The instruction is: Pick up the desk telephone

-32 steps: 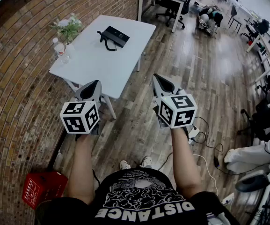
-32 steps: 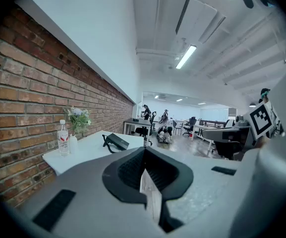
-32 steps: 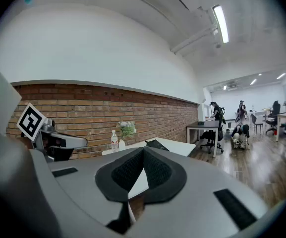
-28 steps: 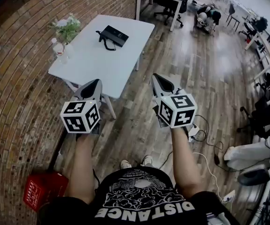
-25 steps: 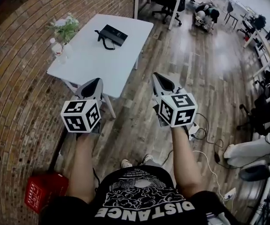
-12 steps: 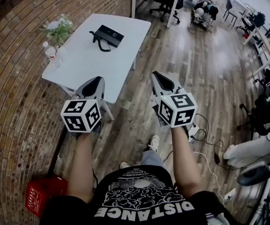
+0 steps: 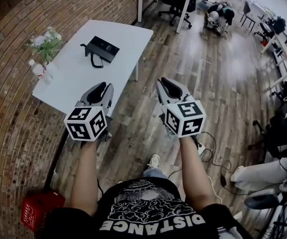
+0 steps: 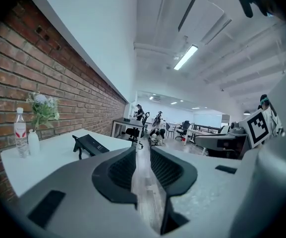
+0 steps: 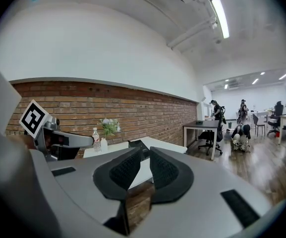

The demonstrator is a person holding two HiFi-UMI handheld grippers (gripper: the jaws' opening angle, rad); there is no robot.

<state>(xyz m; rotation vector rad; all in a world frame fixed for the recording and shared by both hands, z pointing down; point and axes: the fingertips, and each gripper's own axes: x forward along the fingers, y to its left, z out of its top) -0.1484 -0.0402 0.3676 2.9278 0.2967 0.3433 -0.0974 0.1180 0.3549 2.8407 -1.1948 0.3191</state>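
In the head view, the desk telephone point(image 7: 101, 48) lies on the white table point(image 7: 78, 81) beside the brick wall, well ahead of the left gripper point(image 7: 105, 85) and the right gripper point(image 7: 163, 81). In the left gripper view, the jaws have just been opening and stand slightly apart with nothing between them; the telephone point(image 8: 90, 144) sits on the table to the left. In the right gripper view, the jaws have likewise just been opening, leaving a narrow empty gap, and the telephone point(image 9: 139, 144) shows beyond their tips.

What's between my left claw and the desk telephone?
Only bare white table lies between the left claw and the desk telephone, as the head view shows. That claw has just been opening, with nothing in it.
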